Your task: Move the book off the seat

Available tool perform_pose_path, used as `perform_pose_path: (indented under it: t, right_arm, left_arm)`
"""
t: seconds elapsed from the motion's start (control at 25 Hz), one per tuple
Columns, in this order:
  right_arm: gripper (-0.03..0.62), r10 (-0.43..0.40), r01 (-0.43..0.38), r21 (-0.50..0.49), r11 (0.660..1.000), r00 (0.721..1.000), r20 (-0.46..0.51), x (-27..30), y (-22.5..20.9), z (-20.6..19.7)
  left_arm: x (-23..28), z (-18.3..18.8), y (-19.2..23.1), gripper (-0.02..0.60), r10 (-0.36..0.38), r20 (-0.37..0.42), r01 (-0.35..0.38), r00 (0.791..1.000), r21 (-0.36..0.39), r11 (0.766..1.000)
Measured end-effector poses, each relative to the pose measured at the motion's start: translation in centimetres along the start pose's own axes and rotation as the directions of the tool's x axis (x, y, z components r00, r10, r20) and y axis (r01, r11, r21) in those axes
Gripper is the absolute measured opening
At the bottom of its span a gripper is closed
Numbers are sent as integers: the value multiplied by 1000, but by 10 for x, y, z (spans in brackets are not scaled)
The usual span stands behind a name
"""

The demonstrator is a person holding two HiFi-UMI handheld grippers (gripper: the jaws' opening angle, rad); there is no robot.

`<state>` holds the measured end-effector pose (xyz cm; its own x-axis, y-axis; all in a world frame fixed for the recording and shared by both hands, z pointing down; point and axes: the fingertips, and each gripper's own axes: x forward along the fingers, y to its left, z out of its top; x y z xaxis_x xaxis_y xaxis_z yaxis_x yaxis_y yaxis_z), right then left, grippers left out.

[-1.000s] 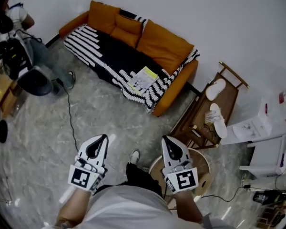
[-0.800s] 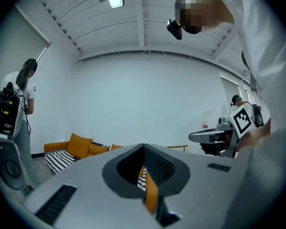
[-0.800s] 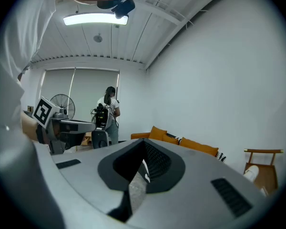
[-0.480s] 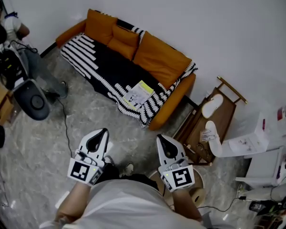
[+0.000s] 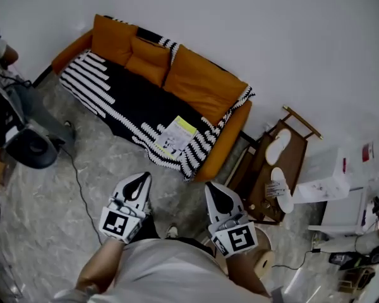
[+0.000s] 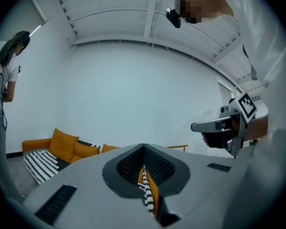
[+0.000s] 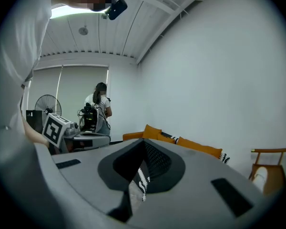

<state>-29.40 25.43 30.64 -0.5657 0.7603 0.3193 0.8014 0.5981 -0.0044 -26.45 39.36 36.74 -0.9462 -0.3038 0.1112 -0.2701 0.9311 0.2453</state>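
Presently, the approach seems to be beginning: book (image 5: 175, 134) is lying on the sofa (image 5: 205, 84) seat, well apart from left gripper (image 5: 139, 180) and right gripper (image 5: 213, 191), jaws clenched, empty; next, stepping closer and opening.

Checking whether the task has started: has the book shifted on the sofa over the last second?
No. The book lies at the same spot on the striped blanket, near the right end of the sofa; only the view shifted.
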Motion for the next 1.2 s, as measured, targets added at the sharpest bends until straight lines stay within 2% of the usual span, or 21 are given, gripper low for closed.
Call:
perform_pose_path:
  t: [0.12, 0.24, 0.32, 0.48, 0.56, 0.76, 0.96, 1.04, 1.08, 1.2]
  right_arm:
    - [20, -43, 43, -8, 999, 999, -29, 46, -4, 4]
    - [20, -81, 81, 4, 997, 996, -27, 95, -38, -13]
    - [20, -94, 96, 41, 995, 995, -37, 111, -62, -29]
    - [20, -94, 100, 94, 991, 993, -68, 122, -67, -49]
    - [20, -82, 92, 106, 990, 993, -89, 133, -61, -63]
    - [20, -83, 104, 118, 988, 982, -171, 166, -57, -118]
    - [20, -35, 59, 116, 991, 980, -198, 215, -69, -195]
    - [20, -20, 46, 117, 992, 977, -213, 232, -69, -225]
    - [20, -18, 45, 116, 992, 975, -222, 241, -70, -240]
    - [20, -25, 56, 122, 991, 970, -242, 266, -76, -279]
  left_arm:
    - [33, -7, 43, 17, -50, -6, 50, 999, 1, 999]
    - [86, -28, 81, 17, -71, -11, 71, 997, 7, 997]
    - [117, -44, 92, 17, -86, -48, 87, 995, 17, 996]
    - [137, -62, 113, 17, -96, -94, 98, 991, 19, 995]
    - [141, -82, 129, 17, -104, -118, 106, 988, 14, 994]
    - [170, -163, 167, 18, -183, -217, 170, 959, -78, 982]
    - [219, -271, 198, 21, -211, -271, 180, 939, -133, 975]
    - [235, -317, 213, 54, -211, -300, 166, 930, -171, 971]
    - [242, -338, 221, 89, -211, -310, 157, 927, -191, 969]
    - [263, -396, 241, 115, -220, -354, 148, 909, -219, 965]
